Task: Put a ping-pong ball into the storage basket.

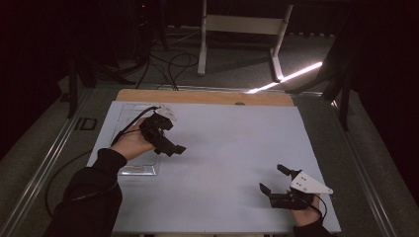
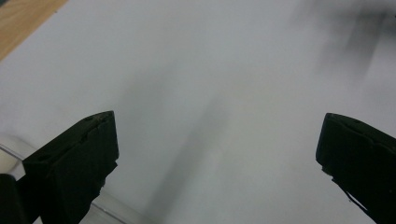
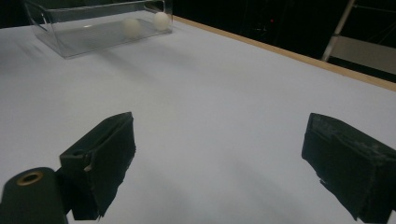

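A clear plastic tray (image 1: 129,114) lies at the left of the white mat (image 1: 232,138). In the right gripper view the tray (image 3: 70,44) stands far off and holds two white balls (image 3: 131,25) (image 3: 161,20). My left gripper (image 1: 174,137) hovers over the tray's right edge, pointing right across the mat, jaws wide apart and empty (image 2: 217,149). The tray's rim (image 2: 11,156) shows beside its left jaw. My right gripper (image 1: 271,177) sits near the mat's front right, pointing toward the tray, open with nothing between its jaws (image 3: 217,154).
A strip of wooden table edge (image 1: 207,97) runs along the far side of the mat. Beyond it are a white stand (image 1: 237,29) and cables on a dark floor. A dark blurred shape (image 2: 364,28) lies far ahead of the left gripper.
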Tool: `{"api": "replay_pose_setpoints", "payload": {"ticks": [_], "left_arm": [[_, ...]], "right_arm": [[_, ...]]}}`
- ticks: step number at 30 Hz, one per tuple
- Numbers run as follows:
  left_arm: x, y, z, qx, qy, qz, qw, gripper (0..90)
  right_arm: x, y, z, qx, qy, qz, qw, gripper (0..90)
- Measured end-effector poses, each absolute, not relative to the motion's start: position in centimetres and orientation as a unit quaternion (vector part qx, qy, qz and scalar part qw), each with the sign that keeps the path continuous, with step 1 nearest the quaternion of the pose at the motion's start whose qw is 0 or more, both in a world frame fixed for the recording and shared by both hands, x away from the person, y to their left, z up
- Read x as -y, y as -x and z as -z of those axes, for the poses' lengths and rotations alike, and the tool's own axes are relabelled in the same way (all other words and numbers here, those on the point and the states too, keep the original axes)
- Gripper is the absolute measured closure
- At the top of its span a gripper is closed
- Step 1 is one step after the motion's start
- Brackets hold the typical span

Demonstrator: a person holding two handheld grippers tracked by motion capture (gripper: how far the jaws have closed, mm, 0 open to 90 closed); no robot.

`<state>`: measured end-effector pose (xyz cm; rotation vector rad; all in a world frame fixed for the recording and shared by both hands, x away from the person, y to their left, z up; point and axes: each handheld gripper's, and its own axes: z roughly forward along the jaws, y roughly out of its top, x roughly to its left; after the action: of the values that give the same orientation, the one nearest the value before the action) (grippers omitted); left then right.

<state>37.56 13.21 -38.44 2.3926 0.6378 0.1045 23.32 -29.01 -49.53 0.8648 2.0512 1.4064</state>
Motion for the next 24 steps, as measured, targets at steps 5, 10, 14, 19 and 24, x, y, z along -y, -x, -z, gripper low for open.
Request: {"api": "replay_pose_setpoints", "payload": {"ticks": [5,10,14,19,24], "left_arm": [[-12.3,-37.2,39.2,-0.241,-0.910,-0.031,0.336,0.3],[-11.2,-36.5,40.2,-0.239,-0.909,-0.028,0.340,0.2],[-10.5,-36.2,41.0,-0.237,-0.909,-0.017,0.343,0.2],[-10.0,-35.6,41.7,-0.241,-0.903,-0.019,0.355,0.2],[-9.6,-34.9,42.3,-0.226,-0.905,-0.010,0.361,0.2]], "right_arm": [[29.0,-23.3,49.5,-0.753,-0.317,-0.518,0.253,9.6],[29.1,-23.3,49.5,-0.753,-0.319,-0.517,0.252,9.7],[29.1,-23.3,49.5,-0.754,-0.319,-0.517,0.252,9.7],[29.1,-23.3,49.5,-0.754,-0.320,-0.516,0.251,9.7],[29.1,-23.3,49.5,-0.754,-0.319,-0.516,0.252,9.6]]}}
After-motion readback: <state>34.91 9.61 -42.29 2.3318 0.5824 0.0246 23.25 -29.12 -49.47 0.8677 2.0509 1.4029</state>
